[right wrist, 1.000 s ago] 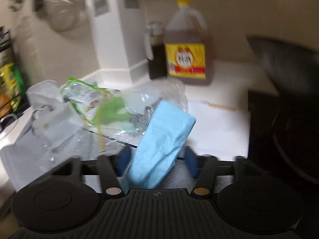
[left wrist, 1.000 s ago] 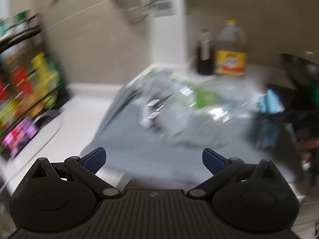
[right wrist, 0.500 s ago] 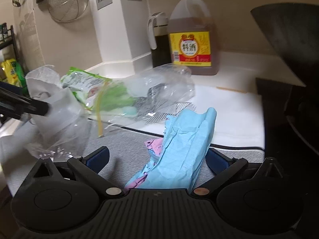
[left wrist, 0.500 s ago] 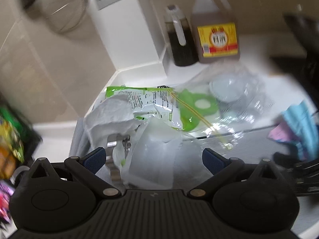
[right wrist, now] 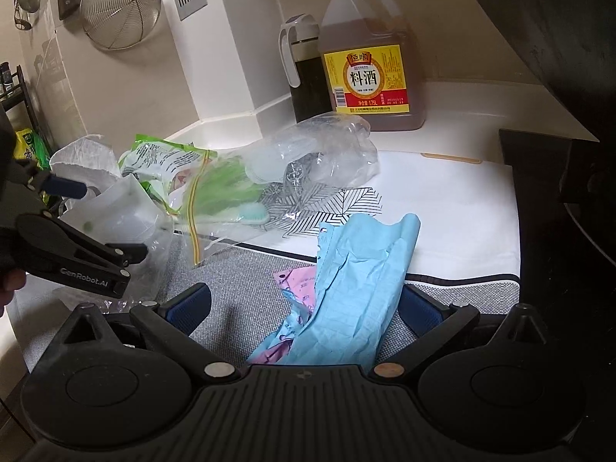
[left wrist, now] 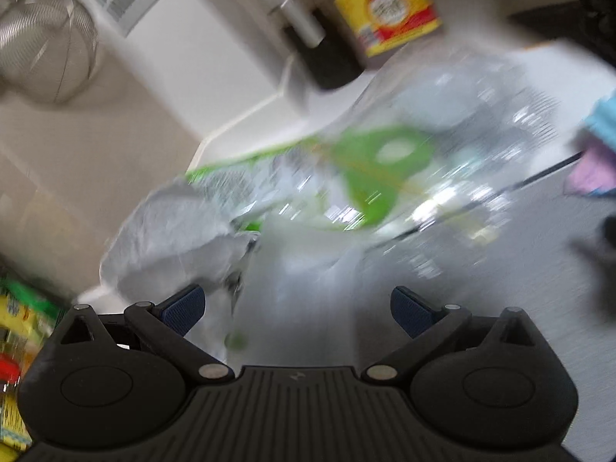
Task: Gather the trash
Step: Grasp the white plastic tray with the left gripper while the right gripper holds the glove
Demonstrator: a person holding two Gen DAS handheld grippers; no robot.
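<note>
A pile of plastic trash lies on the counter: a clear bag with green print [right wrist: 231, 188], a green-and-white wrapper [right wrist: 161, 158] and a whitish plastic bag [right wrist: 119, 219]. My left gripper [left wrist: 298, 310] is open, its jaws around the near edge of the whitish bag [left wrist: 300, 269]; it shows from the side in the right wrist view [right wrist: 77, 231]. My right gripper [right wrist: 304, 308] is open, with crumpled blue paper [right wrist: 358, 277] and pink paper [right wrist: 298, 285] lying loose between its fingers on the grey mat [right wrist: 238, 269].
A big cooking-wine jug [right wrist: 369, 57] and a dark sauce bottle [right wrist: 304, 73] stand at the back by a white column. A wire strainer [right wrist: 119, 4] hangs on the wall. A black wok [right wrist: 558, 38] and stove fill the right. A snack rack [left wrist: 15, 331] stands left.
My left gripper has swung right and closed in on the plastic pile. My right gripper opened, letting go of the blue paper, which now lies on the mat.
</note>
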